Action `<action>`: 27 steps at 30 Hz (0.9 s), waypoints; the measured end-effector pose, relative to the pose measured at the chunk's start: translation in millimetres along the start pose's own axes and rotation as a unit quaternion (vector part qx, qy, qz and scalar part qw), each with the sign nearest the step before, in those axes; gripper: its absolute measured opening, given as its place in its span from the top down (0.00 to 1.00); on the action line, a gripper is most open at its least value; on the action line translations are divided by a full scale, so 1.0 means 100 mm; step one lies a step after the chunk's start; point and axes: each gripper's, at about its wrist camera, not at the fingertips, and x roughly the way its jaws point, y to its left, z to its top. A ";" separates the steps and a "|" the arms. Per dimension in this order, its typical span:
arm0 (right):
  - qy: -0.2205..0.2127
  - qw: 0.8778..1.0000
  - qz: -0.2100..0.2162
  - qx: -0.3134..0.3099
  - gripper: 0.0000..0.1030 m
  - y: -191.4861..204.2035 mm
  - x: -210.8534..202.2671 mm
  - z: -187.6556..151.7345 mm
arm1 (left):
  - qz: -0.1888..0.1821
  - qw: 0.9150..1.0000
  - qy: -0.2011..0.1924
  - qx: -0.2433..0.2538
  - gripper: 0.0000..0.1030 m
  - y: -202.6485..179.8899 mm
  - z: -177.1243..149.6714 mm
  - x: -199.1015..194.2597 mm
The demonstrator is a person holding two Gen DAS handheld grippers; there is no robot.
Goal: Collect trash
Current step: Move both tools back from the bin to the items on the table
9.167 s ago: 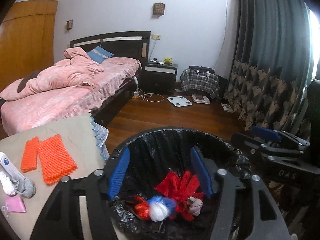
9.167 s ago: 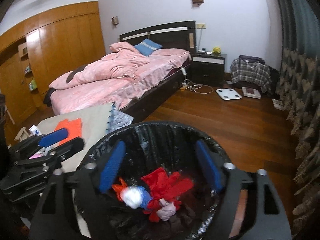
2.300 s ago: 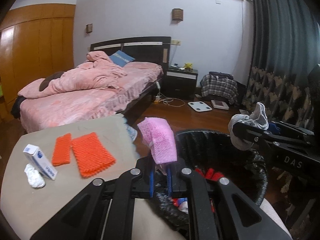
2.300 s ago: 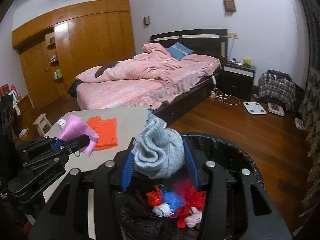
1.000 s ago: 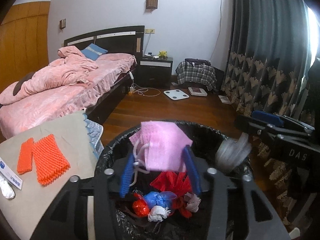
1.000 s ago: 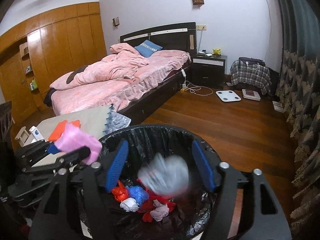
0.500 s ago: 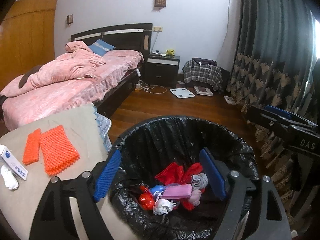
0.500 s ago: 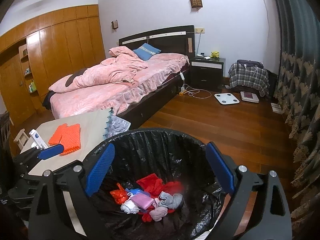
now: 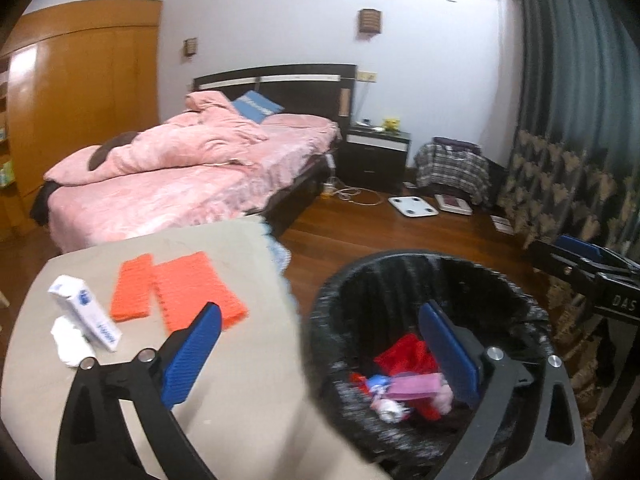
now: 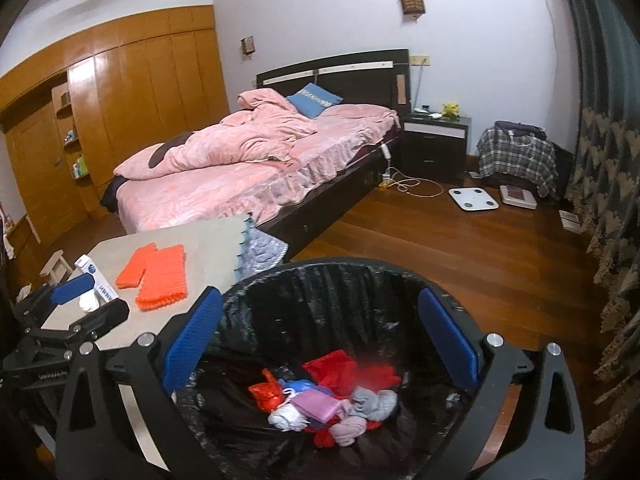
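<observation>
A black-lined trash bin (image 9: 400, 264) stands beside a beige table (image 9: 248, 392). Inside it lie a pink cloth (image 10: 316, 404), a grey sock (image 10: 374, 400) and red scraps. My left gripper (image 9: 320, 320) straddles the bin's left rim and the table edge; its jaws are opening wide with nothing between them. My right gripper (image 10: 320, 304) hangs over the bin (image 10: 320, 270), jaws also opening and empty. On the table lie two orange mesh pieces (image 9: 192, 292), a white box (image 9: 86, 312) and a crumpled white tissue (image 9: 68, 340).
A bed with pink bedding (image 10: 248, 172) stands behind the table. A dark nightstand (image 10: 434, 148), a plaid-covered pile (image 10: 516, 156) and a white scale (image 10: 474, 199) sit on the wooden floor. Dark curtains (image 10: 608, 160) hang on the right.
The pink cloth and the grey sock dropped from the jaws into the bin. Both grippers' jaws spread wide. The left gripper swung left, toward the table.
</observation>
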 end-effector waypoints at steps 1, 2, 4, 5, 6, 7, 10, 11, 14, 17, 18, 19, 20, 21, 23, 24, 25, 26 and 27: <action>0.002 1.000 0.004 -0.002 0.07 0.04 0.02 0.01 | 0.009 1.000 0.000 -0.004 0.06 0.07 -0.02 -0.02; 0.003 1.000 0.007 -0.005 0.07 0.09 0.05 0.01 | 0.015 1.000 0.000 -0.007 0.06 0.13 -0.03 -0.03; 0.006 1.000 0.017 -0.010 0.07 0.21 0.11 0.03 | 0.032 0.999 0.000 -0.012 0.06 0.27 -0.07 -0.07; 0.007 1.000 0.020 -0.011 0.07 0.25 0.14 0.03 | 0.038 0.999 -0.001 -0.014 0.06 0.32 -0.08 -0.08; 0.009 1.000 0.025 -0.014 0.06 0.31 0.17 0.03 | 0.045 0.999 -0.001 -0.017 0.06 0.39 -0.11 -0.10; 0.011 0.999 0.029 -0.017 0.06 0.37 0.21 0.04 | 0.054 0.998 -0.001 -0.023 0.06 0.48 -0.14 -0.12; 0.012 0.999 0.044 -0.028 0.06 0.57 0.31 0.07 | 0.075 0.997 -0.002 -0.032 0.06 0.68 -0.19 -0.17; 0.013 0.998 0.049 -0.031 0.06 0.64 0.35 0.08 | 0.083 0.996 -0.003 -0.036 0.06 0.76 -0.21 -0.18; 0.012 0.997 0.062 -0.042 0.06 0.83 0.44 0.12 | 0.104 0.993 -0.005 -0.047 0.06 0.97 -0.25 -0.22; 0.011 0.995 0.078 -0.053 0.06 1.05 0.55 0.16 | 0.125 0.990 -0.007 -0.059 0.06 1.16 -0.28 -0.25; 0.010 0.995 0.083 -0.058 0.06 1.14 0.60 0.17 | 0.132 0.989 -0.007 -0.063 0.06 1.23 -0.30 -0.26; 0.011 0.994 0.087 -0.061 0.06 1.21 0.64 0.18 | 0.137 0.988 -0.007 -0.065 0.06 1.28 -0.31 -0.26; 0.012 0.994 0.090 -0.064 0.06 1.26 0.68 0.19 | 0.143 0.987 -0.007 -0.067 0.06 1.33 -0.32 -0.27; 0.013 0.993 0.094 -0.067 0.06 1.34 0.73 0.20 | 0.151 0.986 -0.007 -0.071 0.06 1.42 -0.34 -0.27; 0.014 0.992 0.102 -0.071 0.06 1.45 0.81 0.21 | 0.161 0.984 -0.006 -0.076 0.06 1.52 -0.39 -0.28; 0.016 0.992 0.105 -0.073 0.06 1.53 0.86 0.22 | 0.168 0.982 -0.005 -0.080 0.06 1.59 -0.41 -0.27; 0.018 0.991 0.108 -0.075 0.06 1.59 0.92 0.22 | 0.172 0.982 -0.004 -0.082 0.06 1.64 -0.42 -0.25; 0.020 0.991 0.110 -0.077 0.06 1.63 0.95 0.22 | 0.176 0.981 -0.002 -0.085 0.06 1.69 -0.44 -0.24; 0.022 0.990 0.114 -0.079 0.06 1.70 1.01 0.21 | 0.183 0.979 0.000 -0.089 0.06 1.77 -0.47 -0.22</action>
